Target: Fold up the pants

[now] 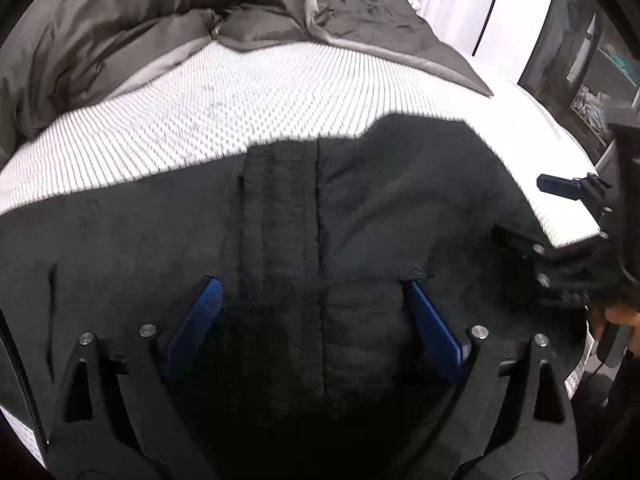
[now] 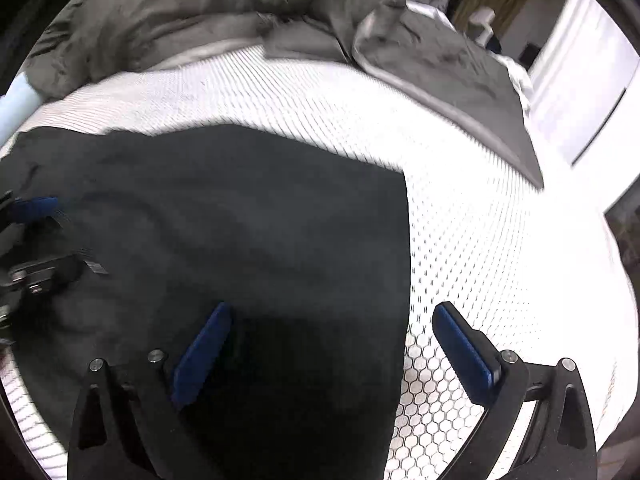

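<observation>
The left gripper (image 1: 312,286) has its blue jaws spread wide over the ribbed waistband of the black pants (image 1: 360,200), gripping nothing. The right gripper (image 2: 334,312) also has its jaws spread, straddling the pants' straight edge. The pants lie flat on a white patterned mattress (image 2: 500,240); a rumpled grey duvet (image 1: 140,20) lies beyond.

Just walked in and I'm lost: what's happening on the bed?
A person holding a gripper in each hand is folding black pants laid on the white mattress. The left gripper is open over the ribbed waistband. The right gripper is also open, straddling the pants' straight edge. Neither has gripped the cloth. A grey duvet lies bunched behind.
</observation>
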Motion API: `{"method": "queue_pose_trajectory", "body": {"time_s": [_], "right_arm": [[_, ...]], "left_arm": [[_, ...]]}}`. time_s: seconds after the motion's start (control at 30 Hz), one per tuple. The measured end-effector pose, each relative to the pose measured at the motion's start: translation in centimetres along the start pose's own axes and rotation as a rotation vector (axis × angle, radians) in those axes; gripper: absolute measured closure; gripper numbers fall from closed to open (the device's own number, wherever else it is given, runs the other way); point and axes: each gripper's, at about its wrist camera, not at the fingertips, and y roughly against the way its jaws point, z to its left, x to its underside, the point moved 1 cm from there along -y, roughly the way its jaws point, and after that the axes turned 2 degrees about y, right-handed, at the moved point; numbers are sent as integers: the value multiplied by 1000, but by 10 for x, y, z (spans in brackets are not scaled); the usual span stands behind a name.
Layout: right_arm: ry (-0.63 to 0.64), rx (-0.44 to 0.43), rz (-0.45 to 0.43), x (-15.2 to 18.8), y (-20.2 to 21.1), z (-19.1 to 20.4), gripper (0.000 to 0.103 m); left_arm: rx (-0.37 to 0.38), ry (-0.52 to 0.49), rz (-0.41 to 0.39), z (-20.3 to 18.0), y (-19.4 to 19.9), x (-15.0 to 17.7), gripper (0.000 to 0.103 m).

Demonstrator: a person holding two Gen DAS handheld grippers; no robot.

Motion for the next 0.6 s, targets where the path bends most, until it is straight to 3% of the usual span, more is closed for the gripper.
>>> {"method": "queue_pose_trajectory", "body": {"time_s": [0.07, 0.13, 0.2, 0.23, 0.3, 0.33, 0.4, 0.43, 0.47, 0.53, 0.6], "right_arm": [[30, -51, -61, -12, 15, 13, 1], [67, -76, -40, -19, 10, 22, 1], [98, -120, 17, -22, -21, 30, 1], [105, -135, 44, -16, -35, 33, 1], [55, -202, 32, -7, -47, 20, 3], [61, -183, 50, -10, -46, 14, 11], [92, 16, -17, -19, -32, -7, 26], [60, 96, -10, -19, -35, -22, 28], [16, 108, 9, -18, -42, -36, 28], [-147, -82, 34, -10, -55, -69, 28], [-263, -253, 58, -3, -59, -90, 28]], "left_arm": [[5, 55, -37, 5, 6, -14, 11], [12, 106, -40, 11, 3, -26, 11], [-12, 130, -17, 15, -7, -34, 16], [-33, 129, 12, 16, -15, -35, 24], [-50, 132, 82, 21, -31, -34, 29], [-38, 154, 87, 25, -33, -34, 29], [-45, 152, 82, 29, -29, -38, 31], [-68, 156, 68, 31, -24, -41, 32], [-96, 175, 47, 34, -19, -43, 32], [-162, 229, 20, 41, -10, -49, 36], [-89, 294, 1, 45, -2, -58, 36]]}}
